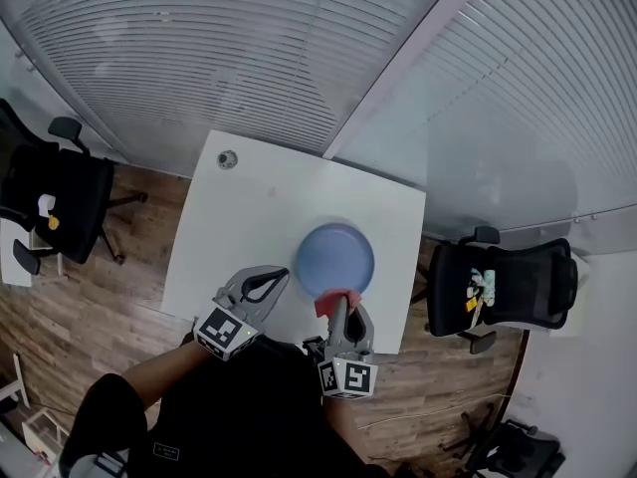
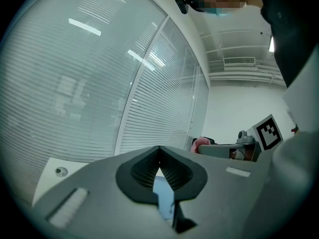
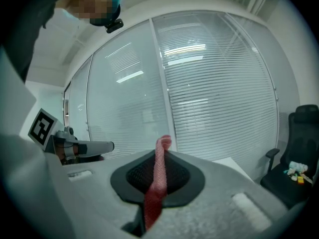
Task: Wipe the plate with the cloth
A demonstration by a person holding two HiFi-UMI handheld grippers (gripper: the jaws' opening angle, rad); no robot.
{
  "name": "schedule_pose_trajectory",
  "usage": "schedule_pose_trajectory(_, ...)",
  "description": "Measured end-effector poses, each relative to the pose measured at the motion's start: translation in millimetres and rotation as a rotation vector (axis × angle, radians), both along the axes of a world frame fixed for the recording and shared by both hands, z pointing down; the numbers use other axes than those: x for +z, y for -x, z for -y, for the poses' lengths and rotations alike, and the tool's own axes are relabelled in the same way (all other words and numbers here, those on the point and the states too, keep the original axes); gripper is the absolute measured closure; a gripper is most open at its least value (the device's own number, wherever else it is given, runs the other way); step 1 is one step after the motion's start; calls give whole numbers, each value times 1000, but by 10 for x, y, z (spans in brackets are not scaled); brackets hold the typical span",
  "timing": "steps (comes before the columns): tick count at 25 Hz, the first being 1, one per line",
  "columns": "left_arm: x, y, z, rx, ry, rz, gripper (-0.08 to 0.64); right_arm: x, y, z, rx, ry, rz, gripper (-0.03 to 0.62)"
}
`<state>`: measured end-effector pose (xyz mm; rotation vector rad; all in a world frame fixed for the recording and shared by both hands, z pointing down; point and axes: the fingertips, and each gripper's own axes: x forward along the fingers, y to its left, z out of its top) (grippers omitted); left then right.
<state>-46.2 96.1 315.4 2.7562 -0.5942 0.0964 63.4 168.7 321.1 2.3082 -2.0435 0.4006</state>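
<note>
A round blue plate [image 1: 336, 257] is over the near right part of the white table [image 1: 249, 217]. My left gripper [image 1: 286, 274] reaches its left rim, jaws shut. In the left gripper view a strip of the blue plate [image 2: 163, 195] shows pinched between the closed pads of the left gripper [image 2: 159, 166]. My right gripper [image 1: 339, 310] is at the plate's near edge, shut on a red cloth [image 1: 334, 300]. In the right gripper view the cloth [image 3: 158, 176] stands as a narrow band between the pads of the right gripper [image 3: 161, 156] and pokes out past the tips.
A small round grommet [image 1: 228, 158] sits at the table's far left corner. Black office chairs stand on the wooden floor at the left [image 1: 60, 202] and the right [image 1: 508, 282]. Glass walls with blinds [image 1: 249, 58] run behind the table.
</note>
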Motion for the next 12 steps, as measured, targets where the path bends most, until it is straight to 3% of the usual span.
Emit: schedule_pose_trajectory(12,-17,-66,77,7,6,-1,560,-8,-33,77,-6,20,-28,577)
